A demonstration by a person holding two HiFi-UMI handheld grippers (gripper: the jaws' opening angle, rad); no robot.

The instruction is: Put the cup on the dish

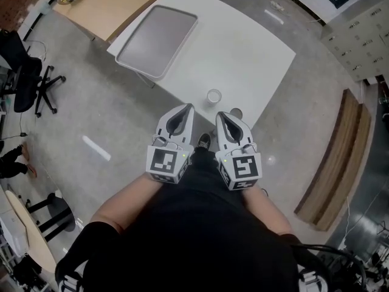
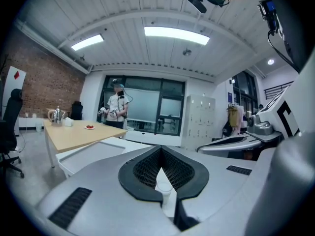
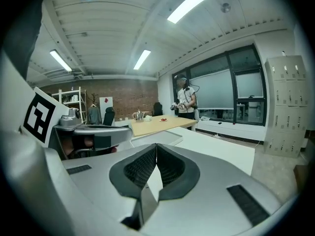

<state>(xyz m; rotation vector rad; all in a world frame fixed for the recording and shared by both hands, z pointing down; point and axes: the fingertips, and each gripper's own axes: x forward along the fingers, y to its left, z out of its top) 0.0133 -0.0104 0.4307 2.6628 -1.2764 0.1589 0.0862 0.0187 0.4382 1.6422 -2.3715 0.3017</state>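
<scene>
head view: left gripper (image 1: 188, 107) and right gripper (image 1: 220, 114) – both pressed together, empty – near the cup (image 1: 214, 96); dish (image 1: 157, 40) well apart.

Left hand-held gripper (image 1: 189, 107) and right hand-held gripper (image 1: 220, 114) point forward, closed.

1 cup (image 1: 214, 96), 1 dish (image 1: 157, 40), 2 tables (image 1: 249, 53) (image 1: 109, 5)

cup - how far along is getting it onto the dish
Done: nothing yet. The cup stands on the white table near its front edge, apart from the empty grey dish at the far corner. In hand: nothing; the left gripper and right gripper hover short of the table, jaws together and empty. Left: grasp the cup, carry it to the dish, set it down.
</scene>
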